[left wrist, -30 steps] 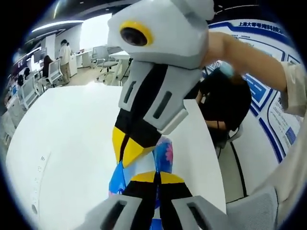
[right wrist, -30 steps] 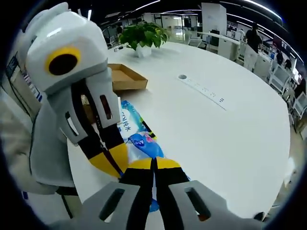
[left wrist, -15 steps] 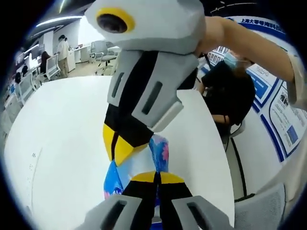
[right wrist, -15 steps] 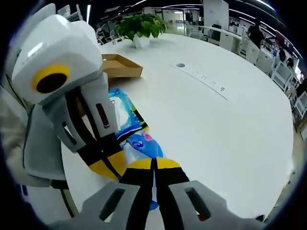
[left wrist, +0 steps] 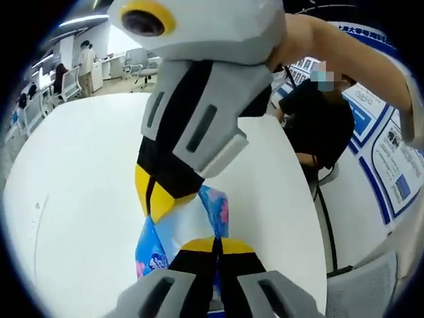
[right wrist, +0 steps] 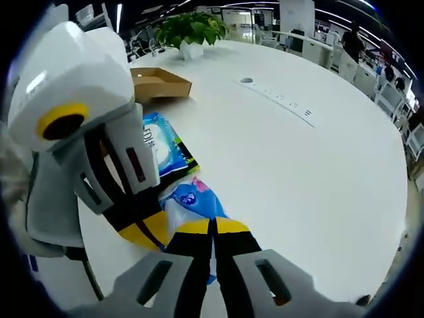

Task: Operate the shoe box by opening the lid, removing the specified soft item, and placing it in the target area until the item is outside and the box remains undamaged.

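Note:
A soft blue and pink packet (left wrist: 213, 211) hangs between both grippers over the white table (left wrist: 79, 199). My left gripper (left wrist: 215, 246) is shut on its near end. My right gripper (left wrist: 154, 199) comes down from above and is shut on its other side. In the right gripper view the packet (right wrist: 192, 199) sits in my right gripper (right wrist: 213, 228), with the left gripper (right wrist: 142, 233) clamped beside it. A blue printed pack (right wrist: 158, 147) lies just beyond; I cannot tell whether it is the same item. The brown cardboard shoe box (right wrist: 158, 83) lies open farther back.
A potted plant (right wrist: 189, 30) stands behind the box, and a socket strip (right wrist: 278, 101) is set into the table's middle. A seated person in black (left wrist: 318, 126) is by the table's right edge (left wrist: 301, 199). Office chairs (left wrist: 142, 66) and people stand far off.
Both grippers stay shut on the packet. The shoe box and the plant now sit a little farther off in the right gripper view, and more of the printed pack shows on the table.

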`<state>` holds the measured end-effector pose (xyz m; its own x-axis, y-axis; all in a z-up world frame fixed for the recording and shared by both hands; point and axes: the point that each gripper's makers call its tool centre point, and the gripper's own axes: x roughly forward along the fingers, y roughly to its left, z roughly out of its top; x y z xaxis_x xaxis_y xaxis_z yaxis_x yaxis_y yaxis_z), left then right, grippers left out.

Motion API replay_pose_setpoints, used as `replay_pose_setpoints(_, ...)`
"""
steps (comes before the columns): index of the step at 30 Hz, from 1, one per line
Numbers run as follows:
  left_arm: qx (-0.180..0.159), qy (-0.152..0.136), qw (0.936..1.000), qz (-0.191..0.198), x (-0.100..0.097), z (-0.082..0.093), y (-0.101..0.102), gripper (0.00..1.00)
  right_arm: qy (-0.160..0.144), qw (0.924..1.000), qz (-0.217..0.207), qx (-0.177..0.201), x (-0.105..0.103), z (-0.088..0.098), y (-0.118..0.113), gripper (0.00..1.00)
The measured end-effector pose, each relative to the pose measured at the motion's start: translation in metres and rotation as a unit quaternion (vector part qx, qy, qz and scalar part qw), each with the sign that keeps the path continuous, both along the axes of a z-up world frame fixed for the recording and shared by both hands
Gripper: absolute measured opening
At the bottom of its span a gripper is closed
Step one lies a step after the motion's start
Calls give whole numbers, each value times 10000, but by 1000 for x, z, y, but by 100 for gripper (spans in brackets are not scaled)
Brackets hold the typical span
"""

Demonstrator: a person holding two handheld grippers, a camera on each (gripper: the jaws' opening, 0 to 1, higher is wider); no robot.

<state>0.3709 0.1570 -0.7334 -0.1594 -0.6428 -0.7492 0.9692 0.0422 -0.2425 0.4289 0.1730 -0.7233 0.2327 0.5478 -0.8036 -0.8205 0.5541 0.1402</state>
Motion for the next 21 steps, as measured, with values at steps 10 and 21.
replay_pose_setpoints(10, 25, 41, 10000, 10, -2, -1, 1, 0, -4, 10000, -34, 10, -2, -1, 1, 0)
replay_pose_setpoints(21, 9, -269, 9994, -231, -7, 9, 7, 12, -120, 9997, -14, -228, -6, 1, -4, 2)
